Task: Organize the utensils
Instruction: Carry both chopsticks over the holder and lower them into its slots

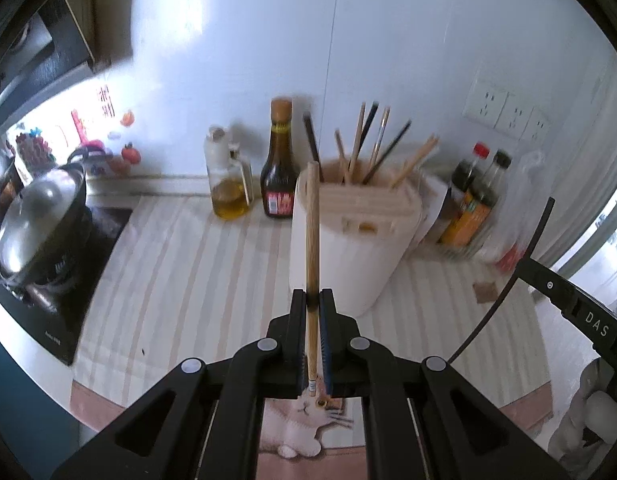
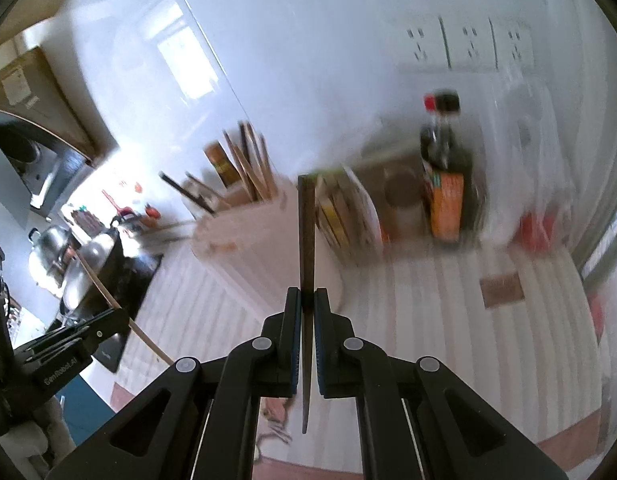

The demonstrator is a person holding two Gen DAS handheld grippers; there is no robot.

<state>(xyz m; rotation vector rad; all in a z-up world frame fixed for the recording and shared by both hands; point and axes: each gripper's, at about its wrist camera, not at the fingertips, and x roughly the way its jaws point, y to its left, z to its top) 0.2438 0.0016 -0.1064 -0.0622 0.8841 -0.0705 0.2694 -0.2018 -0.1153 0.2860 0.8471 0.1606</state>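
My left gripper is shut on a light wooden chopstick, which runs straight out along the fingers above the striped mat. Just beyond it stands a white utensil holder with several chopsticks upright in it. In the right wrist view my right gripper is shut on a dark brown chopstick. The holder appears blurred ahead and to the left. The left gripper with its light chopstick shows at the left edge. The right gripper's body and its dark chopstick show at right.
An oil bottle and a dark sauce bottle stand by the wall left of the holder. Two more sauce bottles and a plastic bag stand to its right. A lidded pot sits on the cooktop at left. Wall sockets are at upper right.
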